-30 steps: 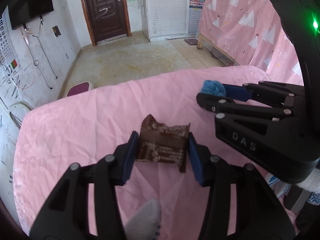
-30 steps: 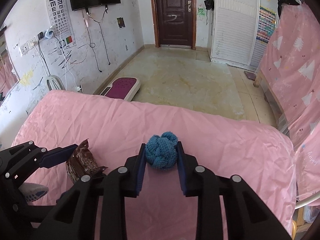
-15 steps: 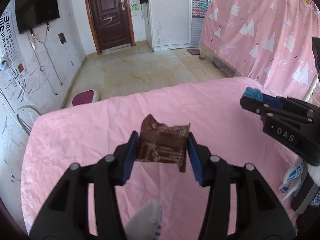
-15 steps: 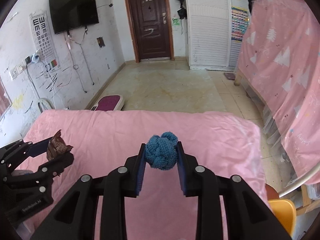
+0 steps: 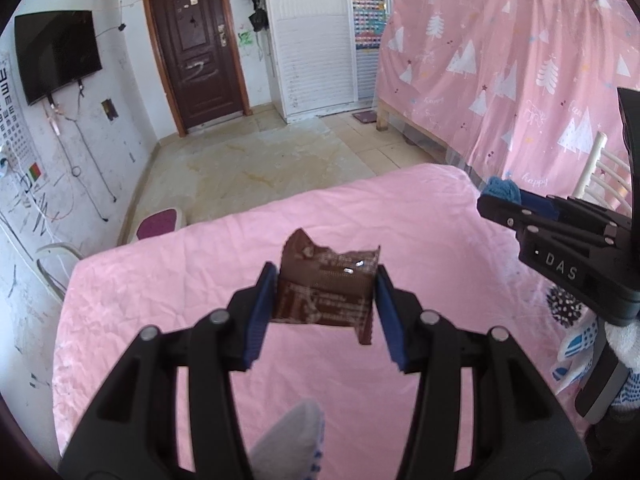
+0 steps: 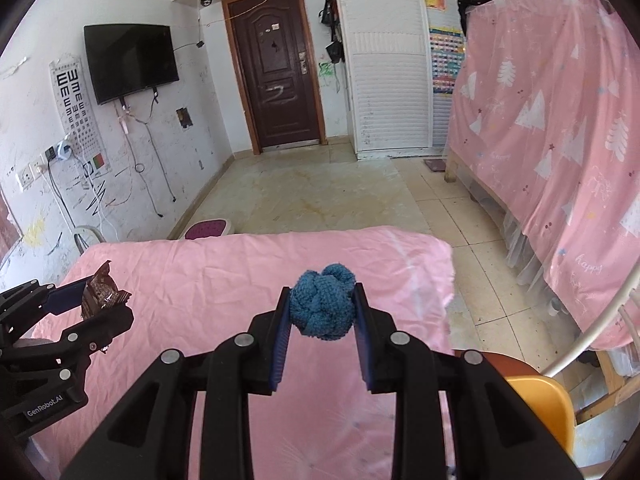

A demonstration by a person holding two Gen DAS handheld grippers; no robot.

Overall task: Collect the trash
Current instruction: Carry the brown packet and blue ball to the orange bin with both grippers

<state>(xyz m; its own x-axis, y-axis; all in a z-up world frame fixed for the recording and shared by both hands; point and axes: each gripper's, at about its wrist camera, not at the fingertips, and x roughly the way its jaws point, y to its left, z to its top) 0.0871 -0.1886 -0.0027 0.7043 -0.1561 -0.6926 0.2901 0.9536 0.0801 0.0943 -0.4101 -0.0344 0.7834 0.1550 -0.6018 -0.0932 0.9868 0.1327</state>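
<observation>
Since both pieces of trash are lifted off the pink bed (image 5: 168, 288) for carrying away, the left gripper (image 5: 326, 294) clamps a brown wrapper (image 5: 326, 292) while the right gripper (image 6: 322, 312), at its three o'clock, pinches a blue yarn ball (image 6: 322, 306).

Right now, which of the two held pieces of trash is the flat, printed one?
The brown wrapper in the left gripper: thin, torn foil. The right gripper holds a round blue knitted ball.

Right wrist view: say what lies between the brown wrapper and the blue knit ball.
Only bare pink sheet separates brown wrapper and blue knit ball.
</observation>
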